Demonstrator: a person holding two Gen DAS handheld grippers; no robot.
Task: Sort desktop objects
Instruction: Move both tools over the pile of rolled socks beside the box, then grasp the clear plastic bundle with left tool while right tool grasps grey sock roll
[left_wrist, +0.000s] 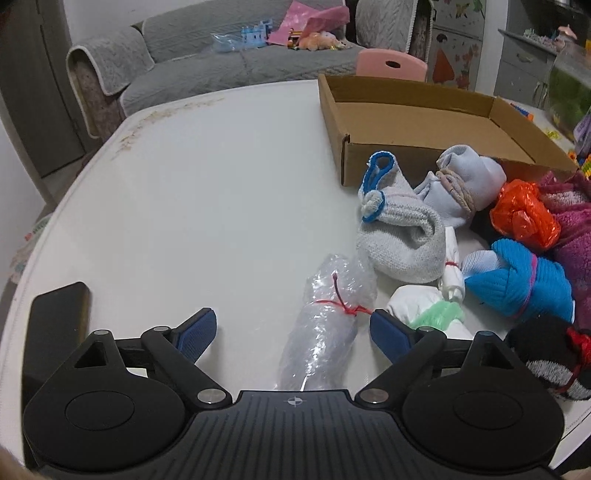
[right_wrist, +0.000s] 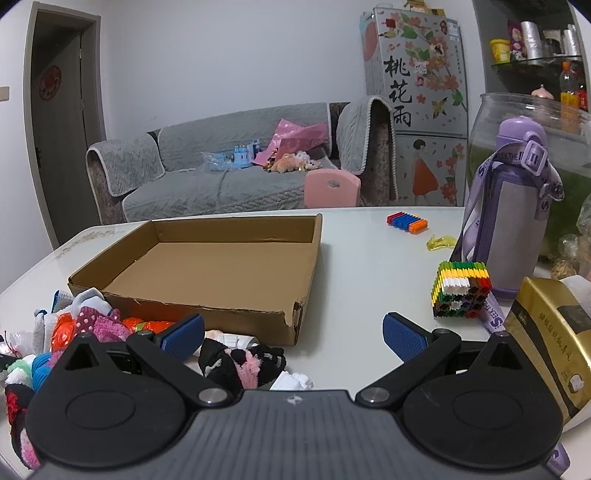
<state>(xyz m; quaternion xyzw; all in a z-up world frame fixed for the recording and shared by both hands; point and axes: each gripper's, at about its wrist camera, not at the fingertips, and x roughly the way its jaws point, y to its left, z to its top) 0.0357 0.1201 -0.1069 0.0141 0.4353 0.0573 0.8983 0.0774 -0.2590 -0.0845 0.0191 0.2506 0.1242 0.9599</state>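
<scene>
Nearest the left wrist camera, the left gripper (left_wrist: 293, 330) stands with its blue-padded jaws spread wide, released, astride a clear bubble-wrap roll tied with red string (left_wrist: 325, 325); the pads do not press on it. No earlier picture is at hand, so only that stance can be told.

Everything here can be placed against the shallow brown cardboard box (left_wrist: 424, 122) on the glossy white table (left_wrist: 184, 203). Just before its near wall lies a heap of bundles: a grey knitted sock with blue trim (left_wrist: 399, 232), a pale blue sock bound with cord (left_wrist: 461, 184), an orange plastic bag (left_wrist: 524, 214), a bright blue ribbed sock (left_wrist: 517, 280) and a magenta fleece piece (left_wrist: 569, 206).

The right wrist view shows what the left does not. The right gripper (right_wrist: 293, 334) is likewise released, jaws apart over a black and pink fuzzy sock (right_wrist: 240, 363) lying in front of the box's near wall. Right of the box stand a multicoloured block of plastic bricks (right_wrist: 461, 291), a lilac water bottle with a strap (right_wrist: 517, 221) and a gold tissue box (right_wrist: 550, 332).

Beyond the box sit a grey quilted sofa (right_wrist: 221, 177), a pink chair back (right_wrist: 330, 186) and a flower-decorated fridge (right_wrist: 417, 110).
</scene>
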